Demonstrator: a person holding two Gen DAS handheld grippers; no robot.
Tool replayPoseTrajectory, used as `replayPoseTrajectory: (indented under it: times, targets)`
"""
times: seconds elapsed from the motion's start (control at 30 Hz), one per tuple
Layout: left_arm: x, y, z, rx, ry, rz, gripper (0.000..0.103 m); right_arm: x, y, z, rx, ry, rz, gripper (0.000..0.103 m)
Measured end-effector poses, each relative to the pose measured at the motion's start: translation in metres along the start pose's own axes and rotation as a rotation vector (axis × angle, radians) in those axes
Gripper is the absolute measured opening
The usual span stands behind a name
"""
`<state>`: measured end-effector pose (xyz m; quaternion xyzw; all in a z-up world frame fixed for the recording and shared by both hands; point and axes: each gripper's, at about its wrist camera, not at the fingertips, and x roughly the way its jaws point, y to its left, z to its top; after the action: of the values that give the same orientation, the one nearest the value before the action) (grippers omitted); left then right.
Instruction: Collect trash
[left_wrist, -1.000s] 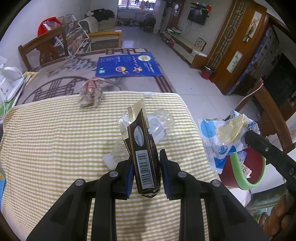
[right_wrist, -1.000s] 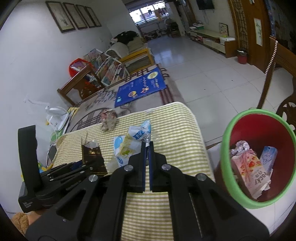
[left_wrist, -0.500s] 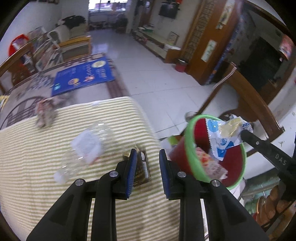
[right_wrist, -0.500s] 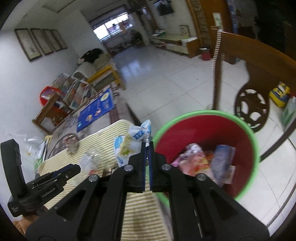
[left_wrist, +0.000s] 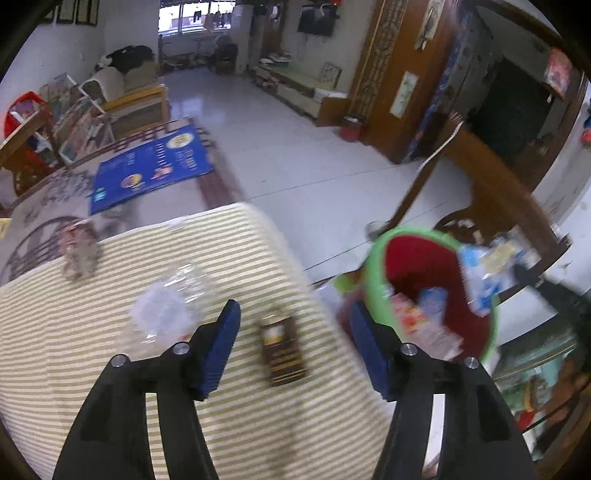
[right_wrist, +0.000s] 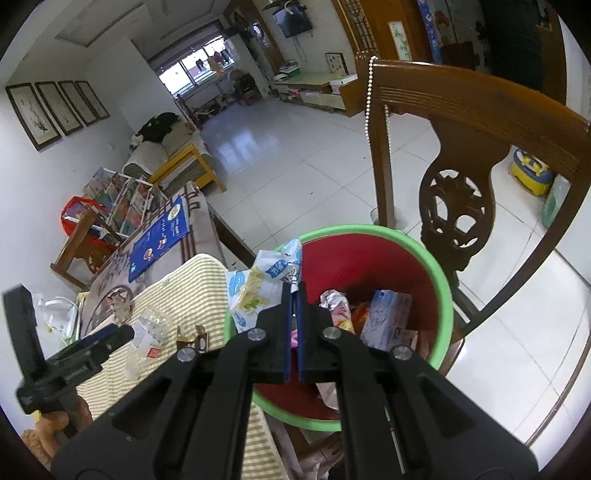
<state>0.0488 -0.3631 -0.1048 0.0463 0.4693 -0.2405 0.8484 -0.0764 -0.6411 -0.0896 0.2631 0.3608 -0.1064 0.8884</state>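
Opening, the left gripper (left_wrist: 293, 325) jaws straddle a brown box (left_wrist: 282, 349) on the bench (left_wrist: 74, 369); right gripper (right_wrist: 293, 295) clenches a wrapper (right_wrist: 264, 284) at the bin's (right_wrist: 445, 295) nine-o'clock rim; bottle (left_wrist: 173, 302) remains.

Right gripper (right_wrist: 293, 295) over bin
Jaws pinch wrapper (right_wrist: 264, 284) above red bin (right_wrist: 406, 266); carton (right_wrist: 386, 314) inside; left gripper (right_wrist: 110, 334) over striped desk (right_wrist: 192, 291).

Home living room, wall TV (right_wrist: 292, 22), sofa (right_wrist: 162, 146), wooden chair (right_wrist: 458, 155)
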Motion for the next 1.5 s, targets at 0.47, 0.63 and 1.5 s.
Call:
replayPoseTrajectory:
  times: [0.47, 0.63, 1.5]
  targets:
    - [0.111, -0.014, -0.013, -0.018, 0.218, 0.066, 0.069, 0.016, 0.033, -0.013, -0.077, 0.063, 0.043, 0.003]
    - [0.122, -0.01, -0.015, -0.039, 0.265, 0.04, 0.046, 0.015, 0.037, -0.014, -0.081, 0.062, 0.045, 0.003]
    - [0.046, -0.114, 0.037, 0.063, 0.054, -0.248, 0.043, 0.016, -0.016, 0.006, -0.009, 0.014, -0.139, 0.041]
